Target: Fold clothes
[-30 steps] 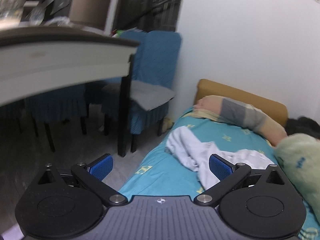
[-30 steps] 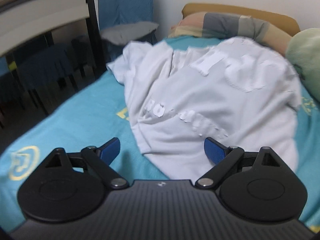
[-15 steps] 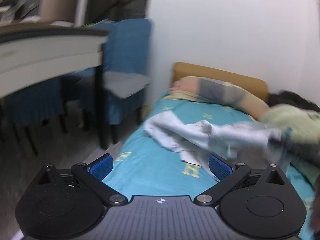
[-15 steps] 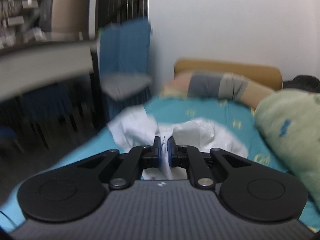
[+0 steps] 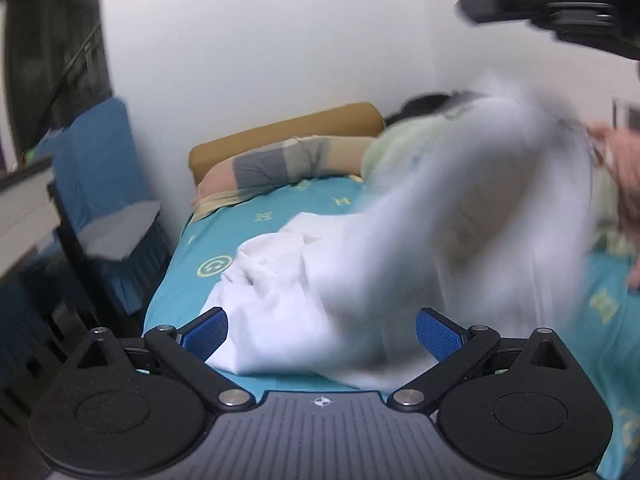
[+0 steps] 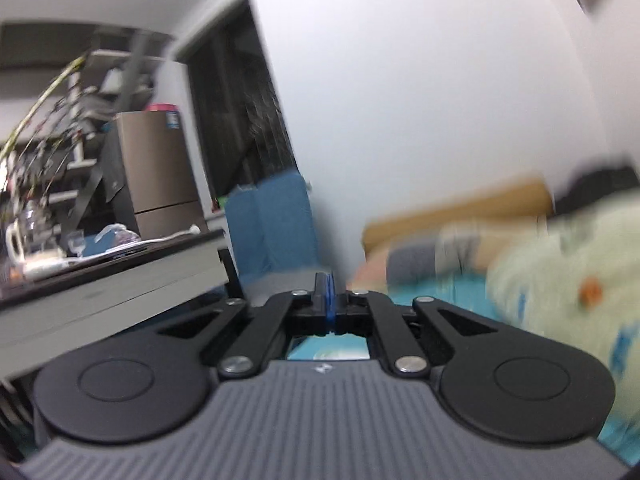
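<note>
A white T-shirt is being lifted off the teal bed sheet. Its upper part is blurred by motion and rises toward the upper right, while its lower folds rest on the bed. My left gripper is open and empty just in front of the shirt's near edge. My right gripper shows in the left wrist view high at the upper right. In its own view my right gripper has its jaws pressed together and raised high. No cloth shows between its pads there.
A striped pillow and a tan headboard lie at the bed's far end. A pale green quilt lies on the right. A blue-covered chair and a dark-edged table stand left of the bed.
My right gripper shut on the shirt and rose, pulling the cloth up and to the right. My left gripper moved closer to the shirt and stayed open.
</note>
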